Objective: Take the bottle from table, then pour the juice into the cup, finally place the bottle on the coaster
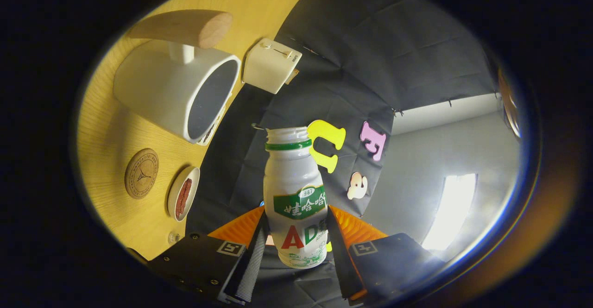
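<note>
the white plastic bottle (295, 197) is clamped between the gripper (296, 234) fingers, tilted short of the white ceramic cup (173, 92) near the wooden table (116, 132) edge, so juice could be spilled.

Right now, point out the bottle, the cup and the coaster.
bottle (295, 197): gripper view, on its body, held between the jaws.
cup (162, 92): gripper view, on its white outer wall.
coaster (141, 173): gripper view, on its round wooden face.

Claw (296, 234) clamped on uncapped bottle (295, 197), white cup (176, 92) beyond, round coaster (141, 173) nearby on table (120, 127)
</note>
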`<state>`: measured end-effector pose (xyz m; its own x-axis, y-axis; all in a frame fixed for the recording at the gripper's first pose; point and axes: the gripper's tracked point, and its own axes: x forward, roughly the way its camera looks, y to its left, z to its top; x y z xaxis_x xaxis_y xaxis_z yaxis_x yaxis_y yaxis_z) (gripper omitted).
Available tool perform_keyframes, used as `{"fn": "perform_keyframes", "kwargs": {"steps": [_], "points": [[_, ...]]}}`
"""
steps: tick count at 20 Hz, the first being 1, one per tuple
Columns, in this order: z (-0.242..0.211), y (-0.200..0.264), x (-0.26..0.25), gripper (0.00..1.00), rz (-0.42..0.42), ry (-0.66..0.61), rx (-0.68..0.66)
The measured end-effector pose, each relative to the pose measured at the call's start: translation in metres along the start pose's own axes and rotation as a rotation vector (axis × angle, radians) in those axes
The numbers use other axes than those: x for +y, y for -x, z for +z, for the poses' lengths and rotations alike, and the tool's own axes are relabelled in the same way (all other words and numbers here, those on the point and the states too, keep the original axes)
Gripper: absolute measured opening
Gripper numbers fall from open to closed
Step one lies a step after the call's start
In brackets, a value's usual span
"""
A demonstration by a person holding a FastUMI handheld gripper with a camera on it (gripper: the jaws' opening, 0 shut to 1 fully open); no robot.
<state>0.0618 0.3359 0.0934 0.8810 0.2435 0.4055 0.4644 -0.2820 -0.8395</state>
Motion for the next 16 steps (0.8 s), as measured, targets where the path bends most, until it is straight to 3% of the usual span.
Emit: {"fn": "perform_keyframes", "kwargs": {"steps": [7,16], "points": [[-0.006,0.001,0.017,0.68,0.08,-0.194,0.049],[-0.008,-0.013,0.038,0.69,0.191,-0.568,0.094]]}}
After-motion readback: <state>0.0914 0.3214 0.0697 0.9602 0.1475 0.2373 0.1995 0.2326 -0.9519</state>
